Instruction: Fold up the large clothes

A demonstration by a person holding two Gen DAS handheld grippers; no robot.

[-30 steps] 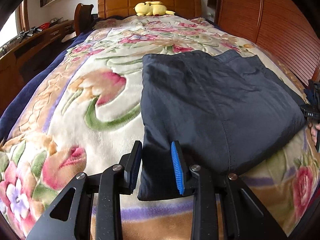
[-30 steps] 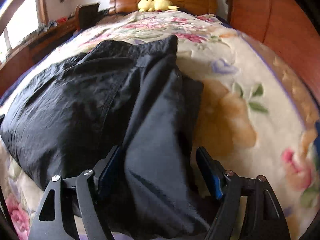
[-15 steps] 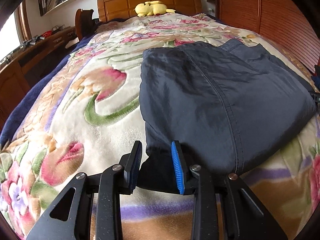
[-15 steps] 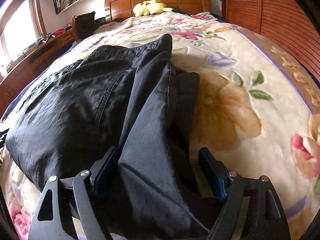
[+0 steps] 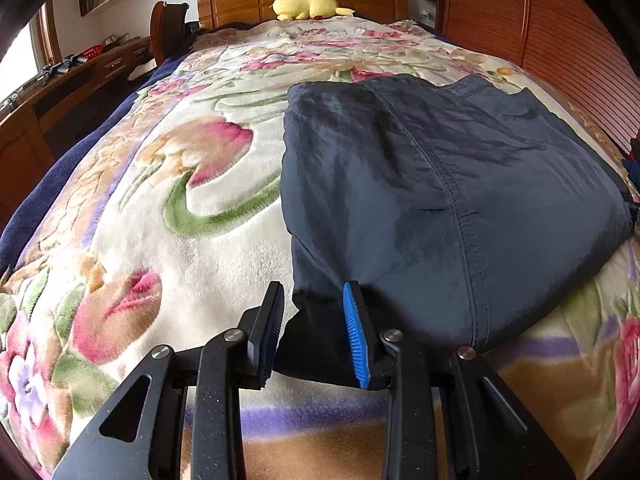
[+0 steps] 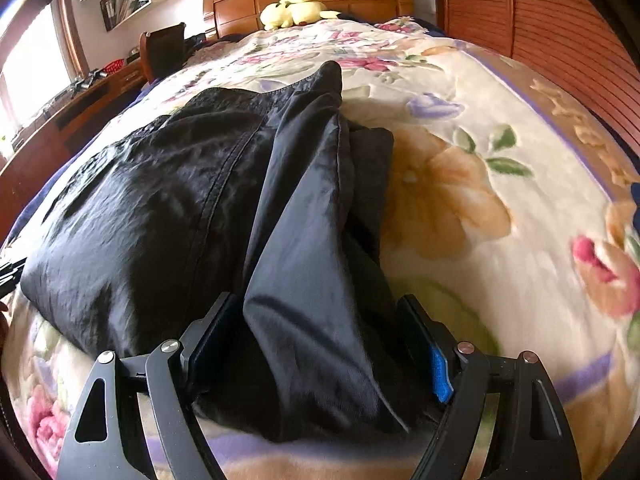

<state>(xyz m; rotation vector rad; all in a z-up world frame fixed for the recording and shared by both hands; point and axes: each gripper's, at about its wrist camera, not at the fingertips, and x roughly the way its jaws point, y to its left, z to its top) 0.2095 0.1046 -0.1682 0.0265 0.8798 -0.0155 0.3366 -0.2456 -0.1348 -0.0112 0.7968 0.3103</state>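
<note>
I hold both grippers at the near hem of the dark trousers (image 5: 432,184) lying lengthwise up the bed (image 5: 168,208), left gripper (image 5: 312,332) fingers apart astride one corner, right gripper (image 6: 320,352) fingers wide around bunched cloth.

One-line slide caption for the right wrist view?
Right gripper open around a raised fold of dark navy trousers on floral blanket.

A floral blanket (image 5: 192,240) covers the bed. 1 yellow plush toy (image 5: 308,5) lies at its far edge against the wooden headboard (image 5: 248,0). A wooden desk (image 5: 72,92) runs beside its left edge.
</note>
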